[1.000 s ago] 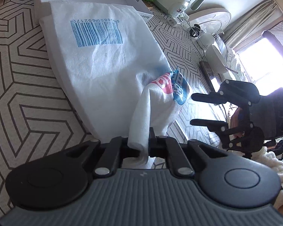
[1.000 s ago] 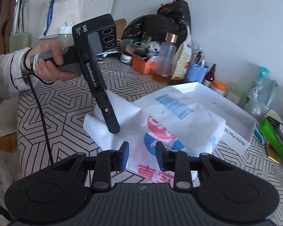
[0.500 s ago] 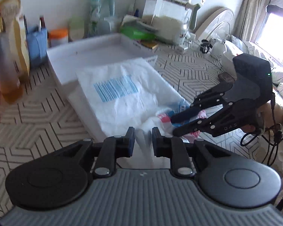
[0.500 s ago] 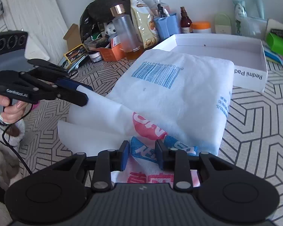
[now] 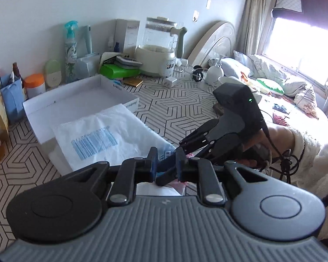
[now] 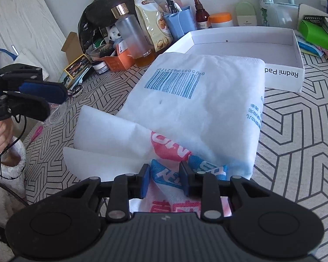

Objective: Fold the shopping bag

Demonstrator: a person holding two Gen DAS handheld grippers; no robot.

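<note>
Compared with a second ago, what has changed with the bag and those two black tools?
The left gripper let go of the white flap it was pinching; its jaws are now open and it has pulled back, away from the shopping bag. The flap now lies flat on the table. The right gripper moved in over the printed end, jaws open astride a raised fold. The white box stayed put.

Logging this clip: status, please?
Left gripper open, off the bag. Right gripper open, bag cloth between its fingers. Shopping bag half folded, its far edge against the white box.
</note>
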